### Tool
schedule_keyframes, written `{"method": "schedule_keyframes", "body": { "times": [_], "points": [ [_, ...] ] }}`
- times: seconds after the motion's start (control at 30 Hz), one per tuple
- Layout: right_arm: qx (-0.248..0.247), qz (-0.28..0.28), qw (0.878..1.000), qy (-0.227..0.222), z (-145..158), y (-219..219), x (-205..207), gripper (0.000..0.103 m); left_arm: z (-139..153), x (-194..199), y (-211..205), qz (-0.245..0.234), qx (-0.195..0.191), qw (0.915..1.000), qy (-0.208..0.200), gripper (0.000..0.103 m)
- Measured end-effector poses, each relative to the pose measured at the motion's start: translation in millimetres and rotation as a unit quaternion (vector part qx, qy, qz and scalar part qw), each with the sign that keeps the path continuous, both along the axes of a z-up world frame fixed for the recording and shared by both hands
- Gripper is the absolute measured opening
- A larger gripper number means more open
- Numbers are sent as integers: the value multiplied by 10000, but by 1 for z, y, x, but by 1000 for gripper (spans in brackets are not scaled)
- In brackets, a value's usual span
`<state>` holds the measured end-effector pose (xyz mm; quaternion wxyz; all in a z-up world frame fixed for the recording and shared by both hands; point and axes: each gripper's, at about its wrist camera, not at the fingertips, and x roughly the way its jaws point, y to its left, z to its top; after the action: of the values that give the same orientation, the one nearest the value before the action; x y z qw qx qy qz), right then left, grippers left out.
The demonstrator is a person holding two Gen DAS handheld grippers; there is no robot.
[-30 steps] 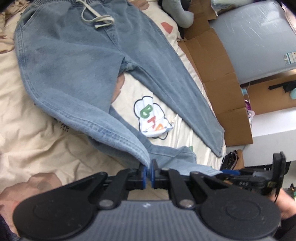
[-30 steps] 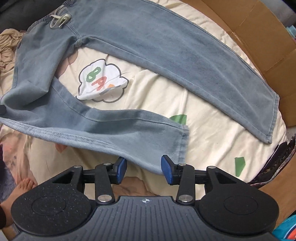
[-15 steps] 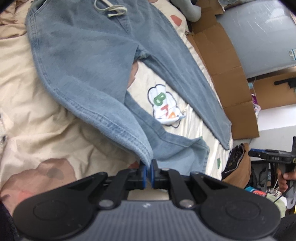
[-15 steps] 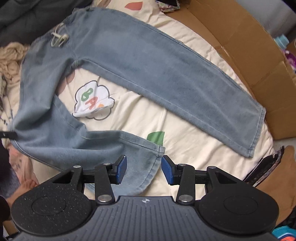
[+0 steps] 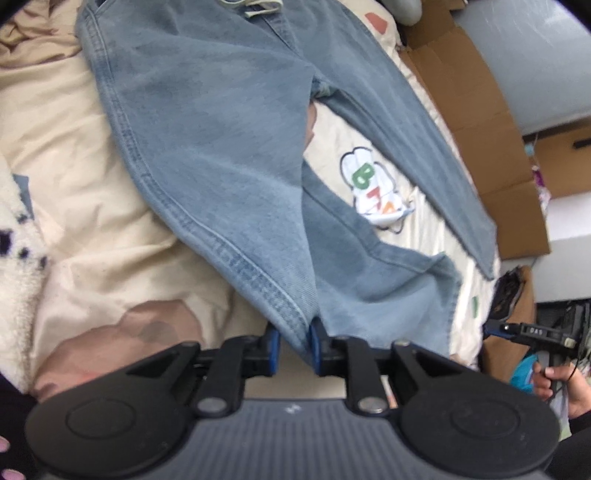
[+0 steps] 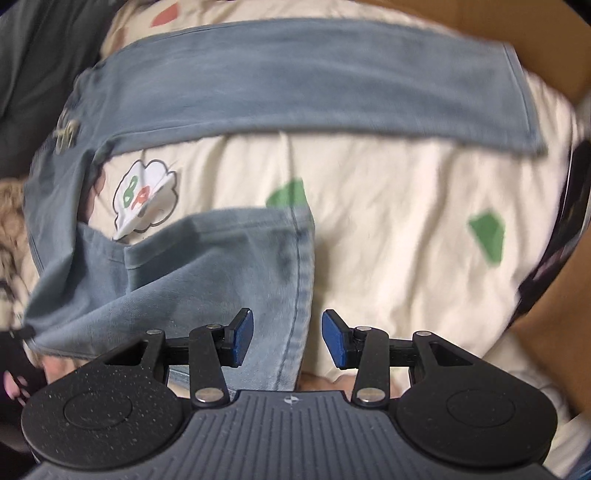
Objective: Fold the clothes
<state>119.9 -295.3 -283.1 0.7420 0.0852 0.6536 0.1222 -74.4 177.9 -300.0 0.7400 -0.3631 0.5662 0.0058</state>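
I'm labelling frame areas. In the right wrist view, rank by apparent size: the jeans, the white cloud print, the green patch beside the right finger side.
1. jeans
2. white cloud print
3. green patch, only somewhat smaller than the print; blur makes that gap unsure.

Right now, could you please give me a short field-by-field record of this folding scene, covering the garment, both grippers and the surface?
garment: light blue jeans, spread out, one leg straight, the other bent back
drawstring: pale cord at the waistband
left gripper: jaws slightly apart, side seam of the bent leg between them
right gripper: open, over the hem of the bent leg, not gripping
surface: cream bedsheet with a cloud print
beside bed: cardboard
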Motion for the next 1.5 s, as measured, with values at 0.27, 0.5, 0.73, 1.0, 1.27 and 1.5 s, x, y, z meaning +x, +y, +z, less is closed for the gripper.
{"method": "schedule_keyframes", "body": {
  "times": [0.27, 0.5, 0.73, 1.0, 1.27, 1.5],
  "points": [
    [672, -1054, 9921, 101, -58, -27, -40, 48, -12, -4, 3, 16, 70, 9998, 198, 16],
    [1424, -1684, 9752, 196, -93, -36, -54, 48, -25, -3, 4, -105, 189, 9986, 490, 12],
    [2218, -2104, 9516, 306, -123, -38, -59, 48, -42, -2, 5, -77, 306, 9957, 870, 12],
    [3006, -2010, 9319, 286, -123, -37, -59, 37, -41, 2, 2, -134, 435, 9942, 973, 12],
    [3265, -1903, 9253, 304, -122, -30, -56, 28, -39, 3, -2, -118, 491, 9937, 999, 12],
    [2587, -1612, 9522, 215, -110, -23, -58, 3, -33, 0, 1, -89, 512, 9942, 939, 17]
  ]
}}
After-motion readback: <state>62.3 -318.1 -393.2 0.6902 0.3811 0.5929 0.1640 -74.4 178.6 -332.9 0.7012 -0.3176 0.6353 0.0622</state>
